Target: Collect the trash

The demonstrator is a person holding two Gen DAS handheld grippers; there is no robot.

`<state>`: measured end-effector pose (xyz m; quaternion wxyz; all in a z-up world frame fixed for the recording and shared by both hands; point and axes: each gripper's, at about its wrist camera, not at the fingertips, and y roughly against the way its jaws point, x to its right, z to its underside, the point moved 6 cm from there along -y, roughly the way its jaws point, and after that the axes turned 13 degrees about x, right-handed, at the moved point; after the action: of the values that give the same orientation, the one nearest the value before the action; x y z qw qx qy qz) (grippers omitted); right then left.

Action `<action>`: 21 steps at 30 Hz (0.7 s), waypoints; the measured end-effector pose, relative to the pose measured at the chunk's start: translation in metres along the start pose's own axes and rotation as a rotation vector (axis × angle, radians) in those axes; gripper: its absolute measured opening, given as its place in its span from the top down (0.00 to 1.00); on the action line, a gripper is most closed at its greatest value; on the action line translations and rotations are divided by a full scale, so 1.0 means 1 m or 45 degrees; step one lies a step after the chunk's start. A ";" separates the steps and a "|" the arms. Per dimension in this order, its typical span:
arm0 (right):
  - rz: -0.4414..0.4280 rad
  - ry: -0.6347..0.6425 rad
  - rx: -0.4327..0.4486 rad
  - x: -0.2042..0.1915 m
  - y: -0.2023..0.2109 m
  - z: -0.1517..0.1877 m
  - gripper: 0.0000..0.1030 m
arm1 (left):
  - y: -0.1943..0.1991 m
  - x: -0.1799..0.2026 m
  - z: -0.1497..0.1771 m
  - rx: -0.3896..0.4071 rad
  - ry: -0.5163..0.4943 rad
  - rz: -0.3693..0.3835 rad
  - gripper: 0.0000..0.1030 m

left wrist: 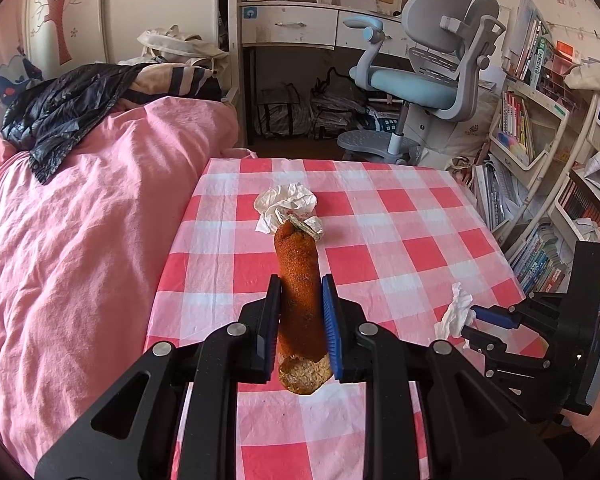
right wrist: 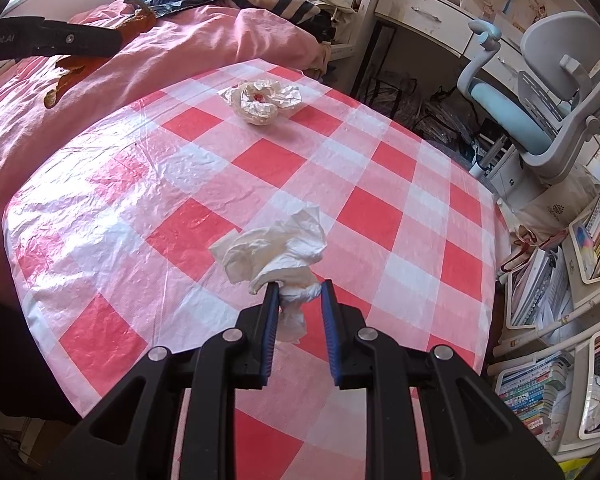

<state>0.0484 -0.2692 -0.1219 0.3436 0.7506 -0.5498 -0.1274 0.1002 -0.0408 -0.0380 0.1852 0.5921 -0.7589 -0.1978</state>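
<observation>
Checked-cloth table (right wrist: 380, 184) w/ crumpled wrapper (right wrist: 262, 100) on it.

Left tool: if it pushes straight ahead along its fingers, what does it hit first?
Probably the crumpled wrapper on the checked tablecloth, dead ahead of the left tool. The orange peel strip it holds would touch first. Height above the table is unclear.

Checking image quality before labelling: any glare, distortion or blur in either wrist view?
Right wrist view: sunlight glare washes the red-and-white checked plastic tablecloth on its left side; its edges bow from fisheye. Left wrist view: even light, dark vignette corners, orange peel strip sharp in the left hand-held gripper. Crumpled white tissue sharp in the right hand-held gripper.
</observation>
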 end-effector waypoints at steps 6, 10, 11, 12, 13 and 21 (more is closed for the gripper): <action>-0.001 0.002 0.002 0.000 0.000 -0.001 0.78 | -0.001 0.002 0.002 -0.001 -0.007 0.001 0.81; -0.002 0.001 0.003 -0.001 0.000 -0.001 0.78 | -0.001 0.003 0.002 -0.001 -0.009 0.000 0.81; -0.002 0.001 0.003 0.000 0.000 -0.001 0.78 | -0.001 0.003 0.002 -0.001 -0.009 0.000 0.81; -0.001 0.002 0.003 0.000 0.000 0.000 0.78 | -0.002 0.002 0.003 -0.002 -0.009 0.000 0.81; -0.003 0.003 0.003 -0.001 0.000 -0.001 0.78 | -0.001 0.003 0.002 -0.002 -0.009 0.000 0.81; -0.003 0.003 0.003 -0.001 0.000 -0.001 0.78 | -0.002 0.004 0.003 -0.003 -0.013 -0.002 0.81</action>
<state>0.0485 -0.2681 -0.1211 0.3432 0.7518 -0.5487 -0.1261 0.0993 -0.0447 -0.0411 0.1818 0.5913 -0.7593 -0.2017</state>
